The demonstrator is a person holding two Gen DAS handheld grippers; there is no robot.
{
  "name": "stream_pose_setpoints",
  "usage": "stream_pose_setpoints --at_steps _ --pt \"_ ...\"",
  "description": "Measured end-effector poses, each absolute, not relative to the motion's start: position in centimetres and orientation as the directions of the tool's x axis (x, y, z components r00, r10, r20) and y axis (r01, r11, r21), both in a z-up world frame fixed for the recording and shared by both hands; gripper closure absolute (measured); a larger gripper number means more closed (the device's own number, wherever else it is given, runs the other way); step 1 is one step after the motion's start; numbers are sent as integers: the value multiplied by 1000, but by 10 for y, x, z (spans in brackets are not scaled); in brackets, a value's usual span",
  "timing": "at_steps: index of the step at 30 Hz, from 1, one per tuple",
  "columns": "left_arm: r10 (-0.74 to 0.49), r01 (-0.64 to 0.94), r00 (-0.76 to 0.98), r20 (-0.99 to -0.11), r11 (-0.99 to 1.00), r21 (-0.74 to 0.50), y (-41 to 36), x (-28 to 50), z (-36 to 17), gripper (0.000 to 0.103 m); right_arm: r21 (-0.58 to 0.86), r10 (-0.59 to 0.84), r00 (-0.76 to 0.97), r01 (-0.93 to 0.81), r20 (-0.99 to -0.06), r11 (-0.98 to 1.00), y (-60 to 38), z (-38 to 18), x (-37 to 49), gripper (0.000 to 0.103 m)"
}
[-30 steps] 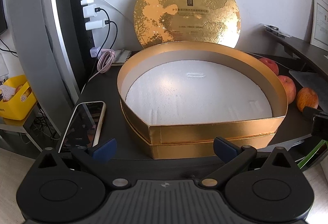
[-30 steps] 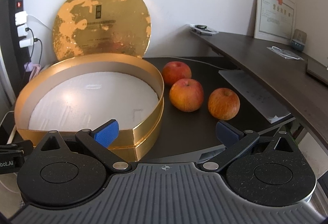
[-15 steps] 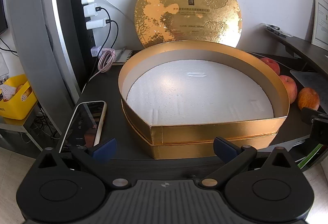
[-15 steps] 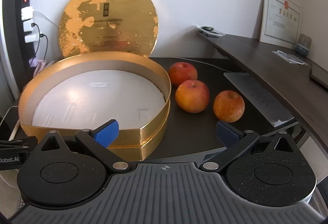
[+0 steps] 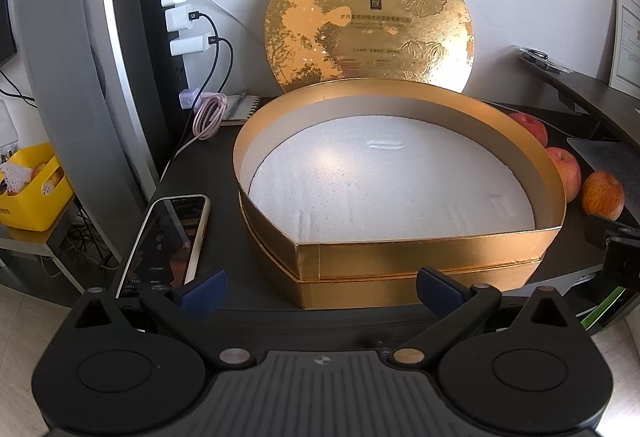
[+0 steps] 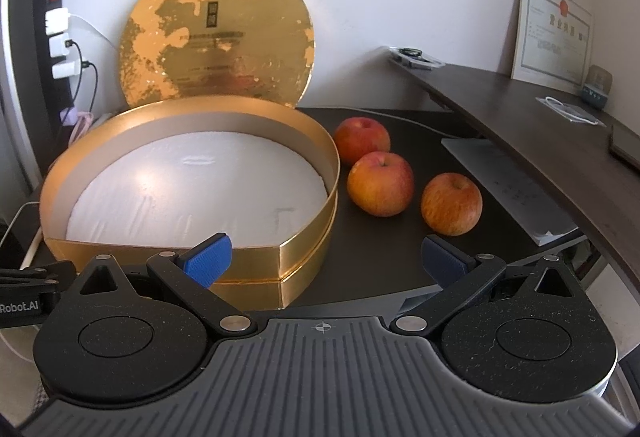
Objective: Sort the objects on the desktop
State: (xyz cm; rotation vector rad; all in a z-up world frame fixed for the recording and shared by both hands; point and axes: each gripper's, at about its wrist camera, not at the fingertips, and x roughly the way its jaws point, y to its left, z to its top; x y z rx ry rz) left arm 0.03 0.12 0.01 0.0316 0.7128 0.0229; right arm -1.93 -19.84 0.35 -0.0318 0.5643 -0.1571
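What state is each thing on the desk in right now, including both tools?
Left tool: open, holding nothing.
Right tool: open, holding nothing.
Gold box: open, nothing on its white foam liner.
Lid: off, upright against the wall.
Three apples: on the desk, outside the box.
Phone: lying flat, face up, screen dark.
Chargers: plugged into the power strip.

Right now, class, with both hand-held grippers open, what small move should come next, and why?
Probably ease the right hand-held gripper forward toward the nearest apple. It is open and empty, three apples lie loose beside the gold box, and the box's white foam floor holds nothing yet.
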Motion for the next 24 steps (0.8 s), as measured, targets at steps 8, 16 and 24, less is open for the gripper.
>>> stream_pose_setpoints --at_steps 8,16,24 --pt "30 -8 754 -656 999 37 1 1 0 1 -72 -156 832 139 -533 988 -199 4 -19 0" --pt "31 -8 753 -658 999 37 1 2 0 1 -72 -157 829 140 -537 987 -198 3 -19 0" --pt "28 -3 752 -659 999 40 0 1 -1 1 -71 -159 826 143 -541 987 -199 2 -20 0"
